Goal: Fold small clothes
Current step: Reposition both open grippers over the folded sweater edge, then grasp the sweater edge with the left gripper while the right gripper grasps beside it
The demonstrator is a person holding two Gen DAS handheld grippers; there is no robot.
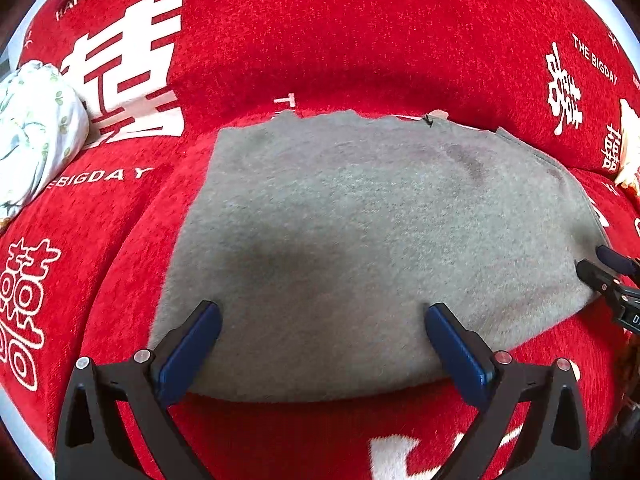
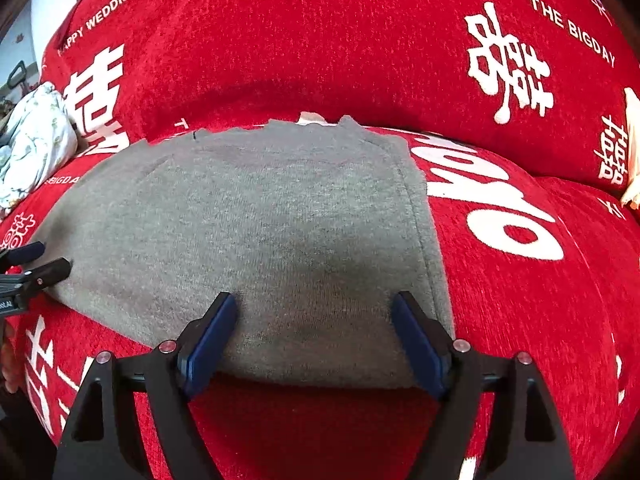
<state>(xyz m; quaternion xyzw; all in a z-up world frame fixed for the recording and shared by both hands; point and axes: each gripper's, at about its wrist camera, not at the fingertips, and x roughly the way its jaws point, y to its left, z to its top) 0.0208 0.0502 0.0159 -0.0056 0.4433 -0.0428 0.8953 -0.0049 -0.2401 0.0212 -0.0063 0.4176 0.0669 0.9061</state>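
Note:
A grey garment (image 1: 360, 240) lies flat on the red sofa seat, folded into a rough rectangle; it also shows in the right wrist view (image 2: 260, 224). My left gripper (image 1: 322, 314) is open over its near left edge, empty. My right gripper (image 2: 314, 308) is open over its near right corner, empty. The right gripper's tips (image 1: 604, 268) show at the garment's right edge in the left wrist view. The left gripper's tips (image 2: 36, 260) show at its left edge in the right wrist view.
The red sofa cover (image 1: 300, 40) has white characters and lettering. A white floral cloth bundle (image 1: 32, 132) lies at the far left of the seat, also in the right wrist view (image 2: 32, 144). A cream object (image 2: 632, 152) sits at the far right.

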